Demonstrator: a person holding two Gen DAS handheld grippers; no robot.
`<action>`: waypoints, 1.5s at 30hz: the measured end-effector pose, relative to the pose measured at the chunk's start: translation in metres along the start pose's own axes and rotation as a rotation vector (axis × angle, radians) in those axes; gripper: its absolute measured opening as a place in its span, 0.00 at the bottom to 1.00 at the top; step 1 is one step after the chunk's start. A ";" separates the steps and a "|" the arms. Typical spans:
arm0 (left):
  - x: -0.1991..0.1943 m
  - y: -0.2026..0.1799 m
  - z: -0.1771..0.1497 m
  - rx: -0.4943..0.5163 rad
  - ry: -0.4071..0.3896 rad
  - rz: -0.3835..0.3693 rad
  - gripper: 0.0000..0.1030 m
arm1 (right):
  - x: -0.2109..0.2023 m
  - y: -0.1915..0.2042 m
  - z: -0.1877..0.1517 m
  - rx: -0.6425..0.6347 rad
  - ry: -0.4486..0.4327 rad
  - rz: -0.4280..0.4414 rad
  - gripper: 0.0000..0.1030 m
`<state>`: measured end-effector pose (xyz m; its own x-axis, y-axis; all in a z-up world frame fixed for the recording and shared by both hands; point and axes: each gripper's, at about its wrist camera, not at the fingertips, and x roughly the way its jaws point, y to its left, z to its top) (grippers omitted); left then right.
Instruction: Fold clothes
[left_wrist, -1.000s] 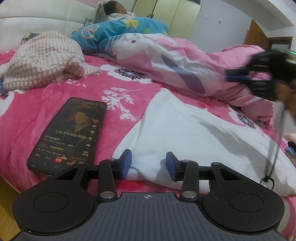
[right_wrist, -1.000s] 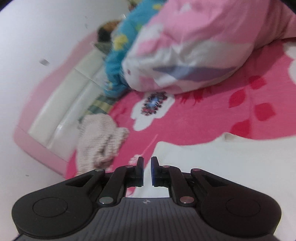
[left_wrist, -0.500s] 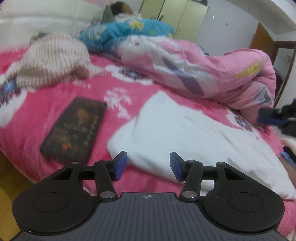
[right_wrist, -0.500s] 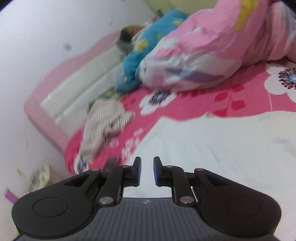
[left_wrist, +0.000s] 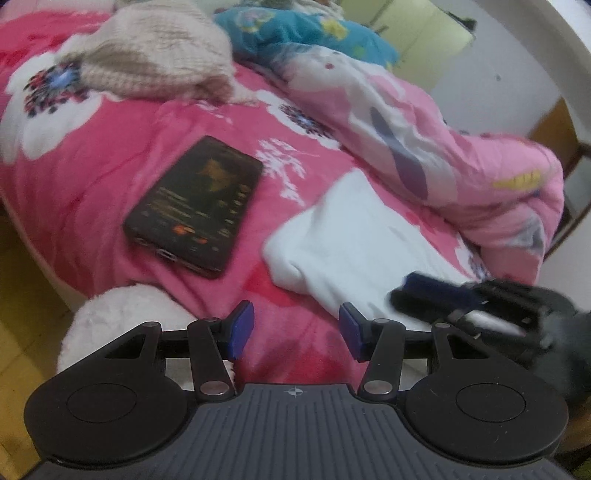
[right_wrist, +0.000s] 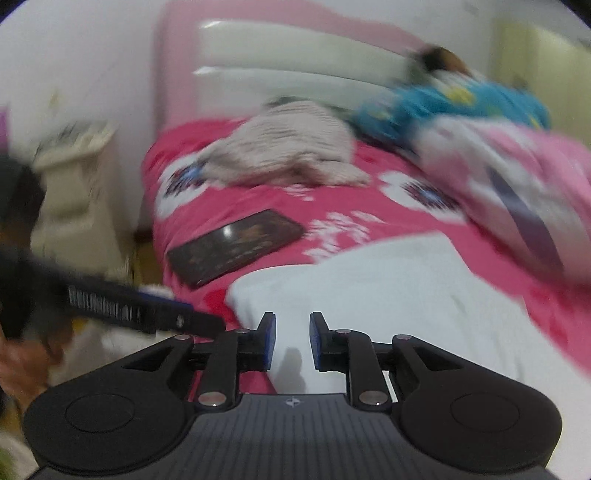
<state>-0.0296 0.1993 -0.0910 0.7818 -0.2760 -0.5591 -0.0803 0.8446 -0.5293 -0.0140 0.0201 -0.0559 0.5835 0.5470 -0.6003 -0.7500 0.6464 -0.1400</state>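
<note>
One white garment (left_wrist: 369, 240) lies on the pink bedspread (left_wrist: 92, 177), near the bed's front edge, already looking folded at least once into a thick oblong w/ a rounded fold at its left end; whether more folds are left can't be told, prob. at least a final tidy or another fold. Right gripper (right_wrist: 291, 341) hangs just over the garment's near edge, jaws a narrow gap apart & opening, nothing clamped btwn them, only cloth seen below. Left gripper (left_wrist: 291, 330) sits lower left of the garment over bare bedspread, jaws about half open, empty. In the left view the right gripper shows blurred at the garment's near right corner. A phone (left_wrist: 195, 206) lies screen-up just left of the garment, not touching. Further back: a beige knit (left_wrist: 155, 55) piled near the headboard, prob. still unfolded, & a pink quilt (left_wrist: 443, 147) bunched along the far side. So: white piece mostly done, knit untouched.
</note>
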 end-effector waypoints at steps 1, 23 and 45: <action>-0.002 0.004 0.002 -0.017 -0.004 -0.003 0.50 | 0.006 0.009 0.000 -0.064 -0.003 0.003 0.24; -0.001 0.016 0.040 -0.104 -0.040 -0.185 0.52 | 0.016 -0.048 0.015 0.345 -0.158 -0.046 0.12; 0.177 -0.027 0.102 -0.496 0.379 -0.326 0.42 | -0.033 -0.090 -0.014 0.569 -0.318 -0.006 0.12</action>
<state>0.1743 0.1743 -0.1106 0.5517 -0.6967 -0.4586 -0.2219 0.4074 -0.8859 0.0300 -0.0635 -0.0348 0.7162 0.6170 -0.3261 -0.5153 0.7827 0.3492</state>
